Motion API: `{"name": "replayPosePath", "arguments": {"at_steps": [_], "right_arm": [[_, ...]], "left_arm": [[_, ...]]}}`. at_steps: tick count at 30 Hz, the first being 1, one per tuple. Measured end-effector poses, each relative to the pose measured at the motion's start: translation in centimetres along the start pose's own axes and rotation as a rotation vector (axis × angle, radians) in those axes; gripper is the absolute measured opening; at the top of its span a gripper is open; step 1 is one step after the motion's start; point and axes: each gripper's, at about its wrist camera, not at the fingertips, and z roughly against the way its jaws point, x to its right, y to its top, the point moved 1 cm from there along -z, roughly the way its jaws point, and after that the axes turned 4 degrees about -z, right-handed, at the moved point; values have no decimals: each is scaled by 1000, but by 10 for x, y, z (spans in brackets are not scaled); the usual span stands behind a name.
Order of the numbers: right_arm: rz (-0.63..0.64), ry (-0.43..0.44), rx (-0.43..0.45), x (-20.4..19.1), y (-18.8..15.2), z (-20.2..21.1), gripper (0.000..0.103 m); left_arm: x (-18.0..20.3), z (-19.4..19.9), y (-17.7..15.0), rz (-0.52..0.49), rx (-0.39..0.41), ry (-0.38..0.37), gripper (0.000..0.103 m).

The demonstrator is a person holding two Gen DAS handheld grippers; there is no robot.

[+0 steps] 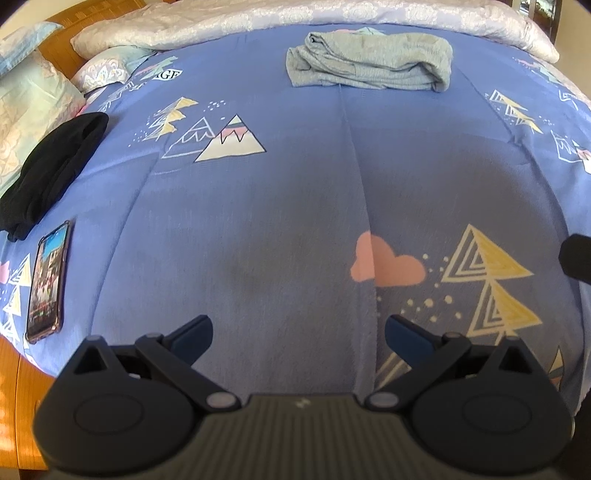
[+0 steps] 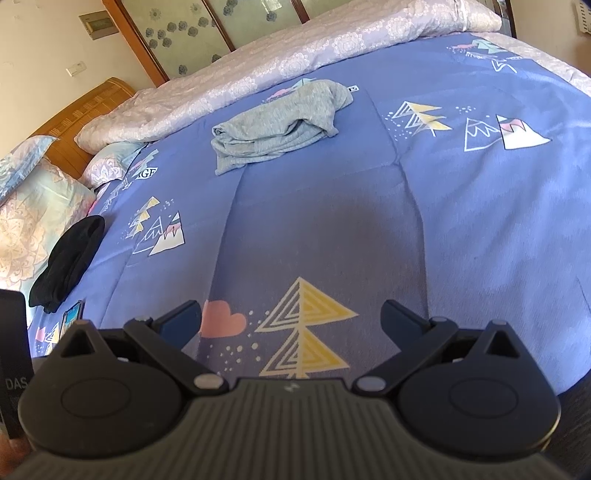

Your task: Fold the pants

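A pair of grey pants (image 1: 369, 61) lies bunched in a loose folded heap on the far part of the blue patterned bedspread (image 1: 280, 206). In the right wrist view the pants (image 2: 277, 122) lie at the upper middle of the bedspread (image 2: 461, 229). My left gripper (image 1: 298, 336) is open and empty, held over the near part of the bed, far from the pants. My right gripper (image 2: 291, 319) is open and empty, also over the near part of the bed.
A black garment (image 1: 51, 170) lies at the left edge of the bed, also in the right wrist view (image 2: 68, 258). A phone (image 1: 48, 284) lies near it. Pillows (image 1: 33, 110) and a rolled pale quilt (image 1: 295, 18) border the bed. A wooden headboard (image 2: 81, 114) stands at the left.
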Motion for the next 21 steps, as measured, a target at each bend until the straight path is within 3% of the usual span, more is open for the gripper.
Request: {"name": "replayPosePath", "arguments": {"at_steps": [21], "right_arm": [[-20, 11, -23, 8, -2, -2, 103]], "left_arm": [[-2, -6, -4, 8, -30, 19, 103]]}}
